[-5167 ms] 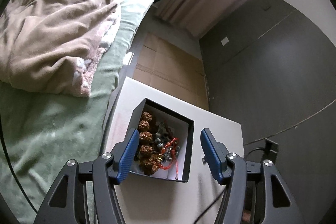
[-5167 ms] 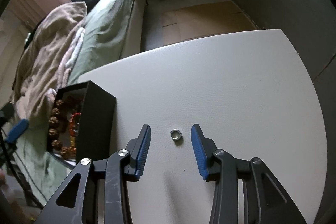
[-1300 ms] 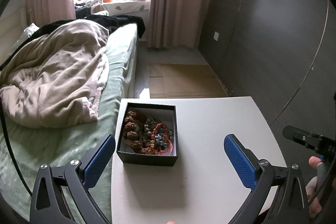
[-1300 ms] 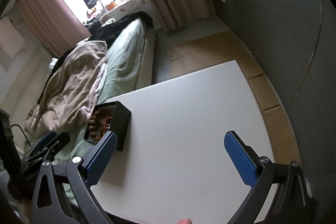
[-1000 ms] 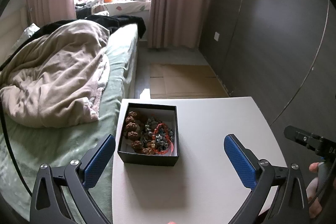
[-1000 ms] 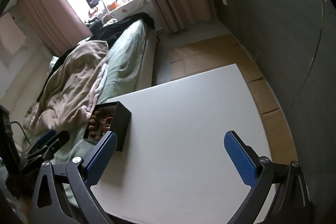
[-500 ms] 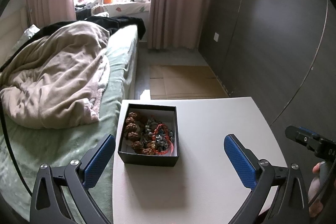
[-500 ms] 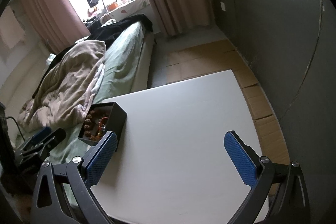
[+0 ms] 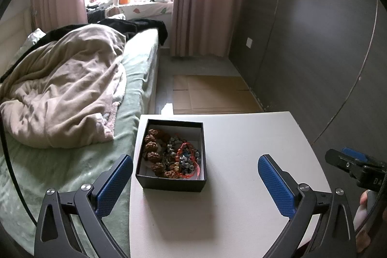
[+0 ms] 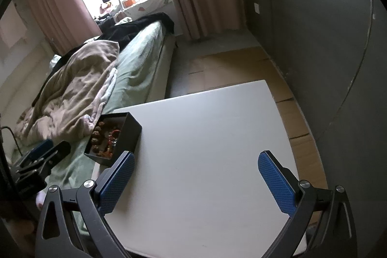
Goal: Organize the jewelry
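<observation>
Both grippers, left (image 9: 195,181) and right (image 10: 196,179), now pulled back w/ fingers spread wide, empty. Ring gone from tabletop (image 10: 205,137); black box (image 9: 172,154) holds bracelets, so task prob. complete.

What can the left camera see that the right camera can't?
Only the left wrist view looks straight down into the black box, showing brown beads and a red cord bracelet. Only the right wrist view shows the table's right edge above cardboard flooring. Both show the box, white table, bed and open hand-held grippers.
</observation>
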